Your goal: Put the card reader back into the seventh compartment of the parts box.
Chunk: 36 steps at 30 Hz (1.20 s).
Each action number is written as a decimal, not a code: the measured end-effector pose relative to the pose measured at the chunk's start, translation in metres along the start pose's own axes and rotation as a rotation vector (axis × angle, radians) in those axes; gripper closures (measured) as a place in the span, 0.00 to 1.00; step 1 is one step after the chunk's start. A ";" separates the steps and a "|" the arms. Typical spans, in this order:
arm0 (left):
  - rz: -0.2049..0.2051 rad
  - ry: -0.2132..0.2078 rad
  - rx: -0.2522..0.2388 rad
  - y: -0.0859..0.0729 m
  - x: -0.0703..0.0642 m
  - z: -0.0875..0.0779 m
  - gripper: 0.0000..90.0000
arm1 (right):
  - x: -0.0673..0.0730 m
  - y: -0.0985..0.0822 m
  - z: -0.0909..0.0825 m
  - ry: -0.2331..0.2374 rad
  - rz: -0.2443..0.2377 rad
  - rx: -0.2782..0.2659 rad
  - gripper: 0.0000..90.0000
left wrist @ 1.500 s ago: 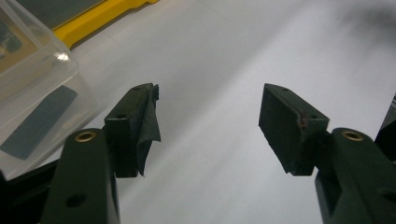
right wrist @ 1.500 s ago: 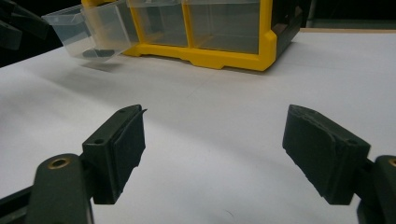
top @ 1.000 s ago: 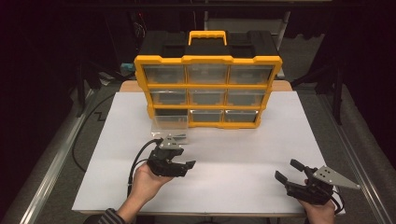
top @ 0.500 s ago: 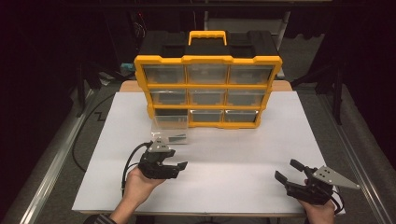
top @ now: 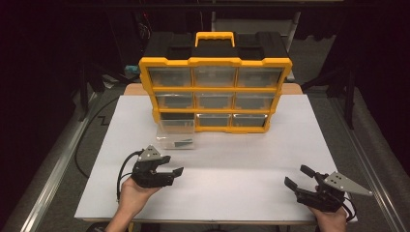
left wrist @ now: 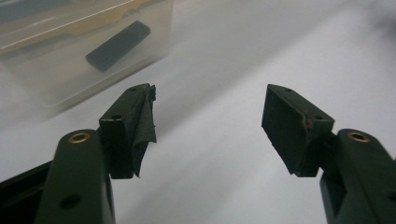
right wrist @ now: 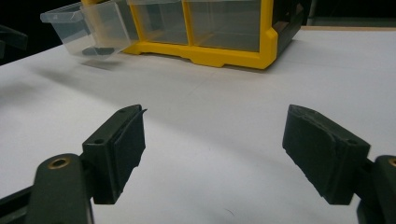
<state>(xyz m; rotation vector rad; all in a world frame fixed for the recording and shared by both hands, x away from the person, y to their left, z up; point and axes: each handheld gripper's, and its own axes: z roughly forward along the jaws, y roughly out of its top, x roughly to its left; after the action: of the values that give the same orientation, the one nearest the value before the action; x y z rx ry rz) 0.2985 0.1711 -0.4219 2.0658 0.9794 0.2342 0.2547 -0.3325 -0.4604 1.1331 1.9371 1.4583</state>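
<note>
Left gripper (top: 175,165) is held low at the white table's (top: 241,159) near-left, matte black jaws spread wide and empty, aimed right; a clear plastic drawer (top: 176,135) with a flat dark bar (left wrist: 117,45) inside is seen pulled out just beyond it. Yellow-framed organizer (top: 215,92) with clear boxy drawers is stood at the far middle, long axis across the table. Right gripper (top: 300,176) is held at the near-right corner, jaws wide, nothing gripped, bare tabletop left between the two
</note>
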 end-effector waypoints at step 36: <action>-0.078 0.140 -0.127 -0.044 0.034 -0.033 0.34 | 0.000 0.000 0.001 -0.007 -0.005 0.011 0.24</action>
<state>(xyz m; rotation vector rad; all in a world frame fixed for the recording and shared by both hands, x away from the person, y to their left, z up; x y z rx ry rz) 0.2814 0.2310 -0.4392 1.9122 1.0992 0.3941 0.2554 -0.3317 -0.4609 1.1363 1.9435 1.4410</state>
